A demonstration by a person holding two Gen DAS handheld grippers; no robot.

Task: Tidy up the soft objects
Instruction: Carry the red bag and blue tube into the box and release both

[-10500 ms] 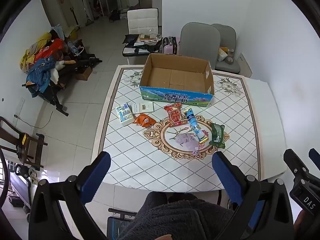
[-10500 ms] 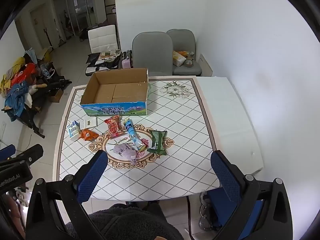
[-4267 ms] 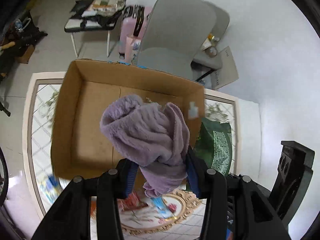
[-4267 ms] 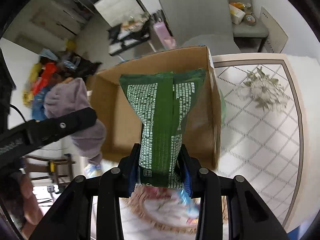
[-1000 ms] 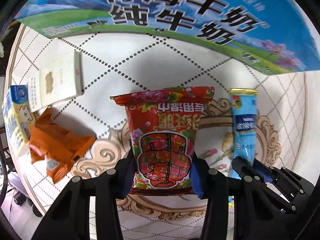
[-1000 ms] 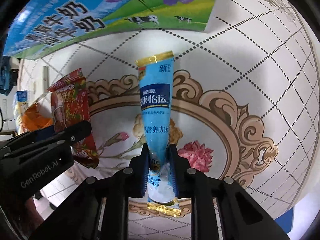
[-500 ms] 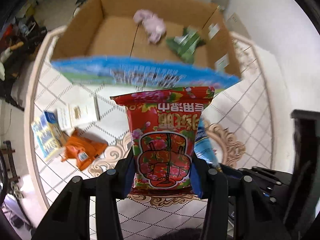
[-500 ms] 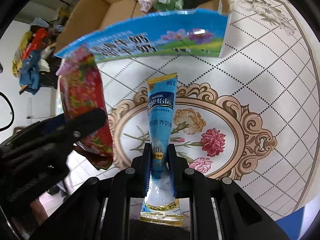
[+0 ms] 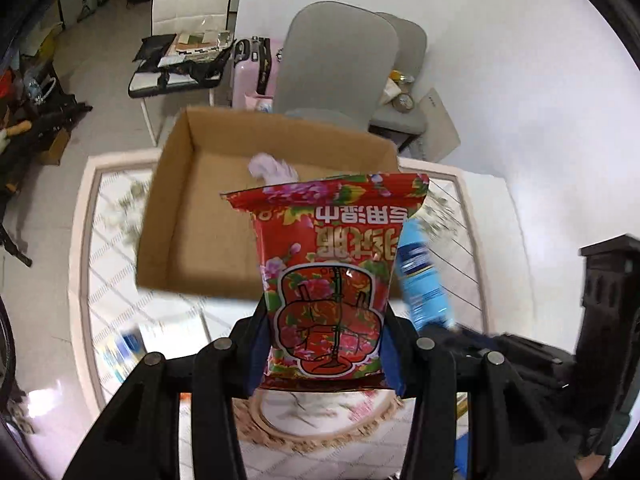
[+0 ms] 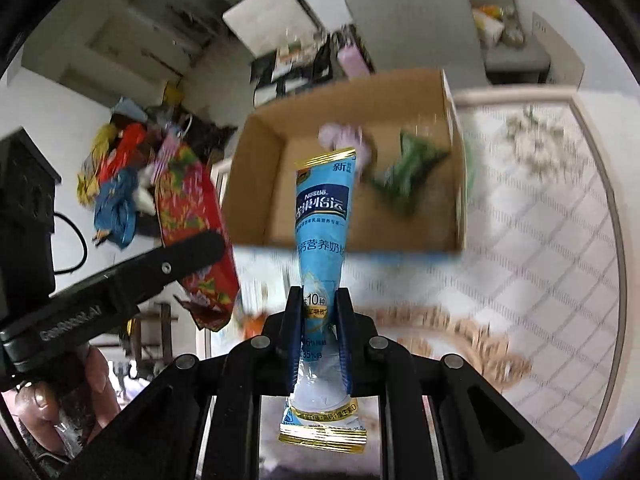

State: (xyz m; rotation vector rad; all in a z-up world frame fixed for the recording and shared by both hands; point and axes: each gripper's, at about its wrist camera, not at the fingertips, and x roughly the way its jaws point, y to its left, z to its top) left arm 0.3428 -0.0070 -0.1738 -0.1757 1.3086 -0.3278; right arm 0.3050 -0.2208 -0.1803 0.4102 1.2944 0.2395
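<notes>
Nearest, the left claw (image 9: 326,354) is seen pinched on the lower part of a red snack packet (image 9: 334,276), a flat, glossy foil pouch printed with flowers and crimped along its top edge. It is held upright in the air, near the front wall of the cardboard box (image 9: 168,216). Just to its right, the right claw (image 10: 320,332) is closed on the lower third of a light-blue stick sachet (image 10: 322,228), long and narrow, with gold-sealed ends; its upper part stands free above the fingers. Both packs are judged to be light, pliable and slick-skinned, so a firm pinch across the flat faces, close to a sealed end, is thought safest; the sachet may flop or slide if gripped loosely. Below them the patterned worktop (image 10: 560,240) is blurred. Farther off, the open box of plain brown corrugated board is seen to hold a crumpled lilac cloth (image 10: 344,140), soft and fuzzy, near its far wall, and a green foil packet (image 10: 408,172) to the right of it. Beyond the box, grey padded chairs (image 9: 340,56) stand against the wall.
</notes>
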